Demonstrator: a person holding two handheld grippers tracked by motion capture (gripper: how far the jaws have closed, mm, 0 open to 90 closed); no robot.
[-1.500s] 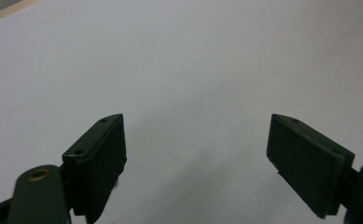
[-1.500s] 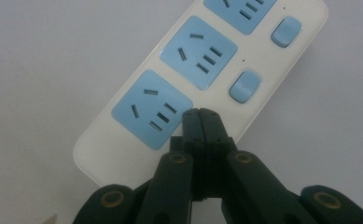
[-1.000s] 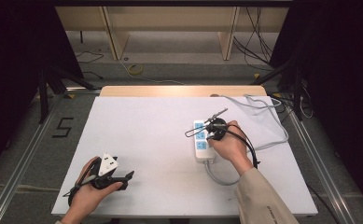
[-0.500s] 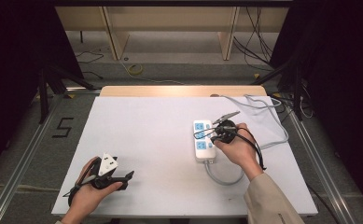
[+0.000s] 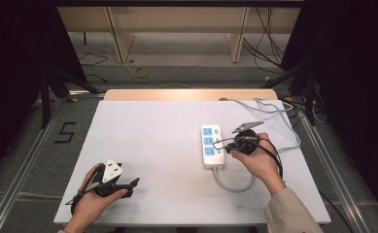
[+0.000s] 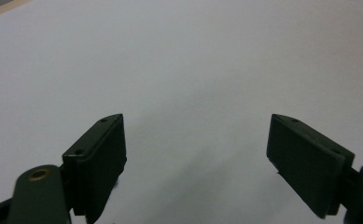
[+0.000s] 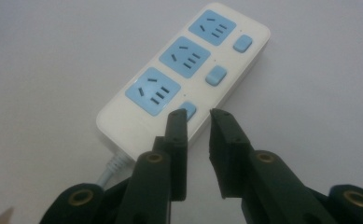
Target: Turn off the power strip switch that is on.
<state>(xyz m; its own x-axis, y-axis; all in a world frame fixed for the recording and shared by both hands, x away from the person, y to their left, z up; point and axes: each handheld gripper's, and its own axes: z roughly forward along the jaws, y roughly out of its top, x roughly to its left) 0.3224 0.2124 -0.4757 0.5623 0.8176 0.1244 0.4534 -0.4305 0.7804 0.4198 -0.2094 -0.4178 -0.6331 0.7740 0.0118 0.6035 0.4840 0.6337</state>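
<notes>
Worktop (image 5: 152, 145): white, flat sheet with a wooden strip along the far edge.
Power strip (image 5: 212, 145): white, three blue sockets, lies flat right of centre.
Cable (image 5: 232, 185): grey, loops from the strip's near end across the worktop.

A white power strip (image 5: 211, 145) with three blue sockets and three switches lies flat right of table centre, apparently unplugged-into; its grey cord (image 5: 232, 185) curls off the near end.
</notes>
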